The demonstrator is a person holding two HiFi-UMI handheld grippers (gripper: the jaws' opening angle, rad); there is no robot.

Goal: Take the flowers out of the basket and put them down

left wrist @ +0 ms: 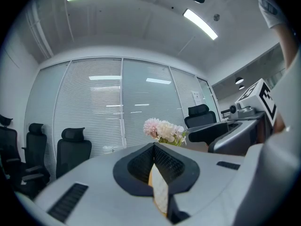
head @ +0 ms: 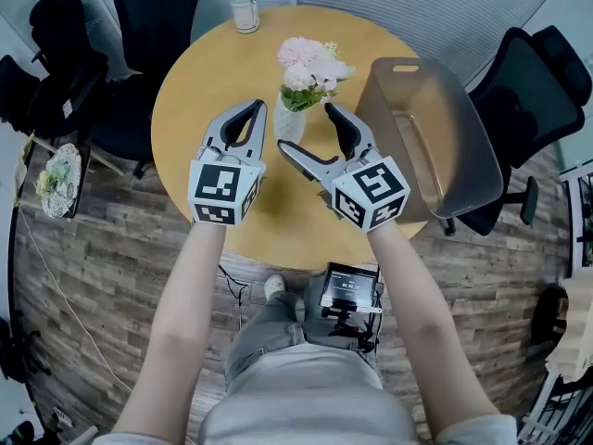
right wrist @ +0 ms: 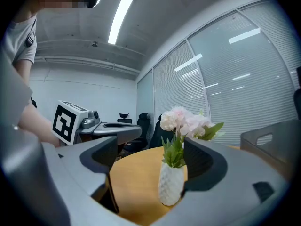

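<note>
The flowers stand upright in their vase on the table, between the right gripper's spread jaws, with the basket to its right and the left gripper closed on nothing alongside, so the setting-down looks done and the next move is to withdraw without tipping them.

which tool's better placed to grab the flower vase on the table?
Right. The right tool has its jaws apart, with the vase in line between them. The left tool is shut and sits beside the vase.
</note>
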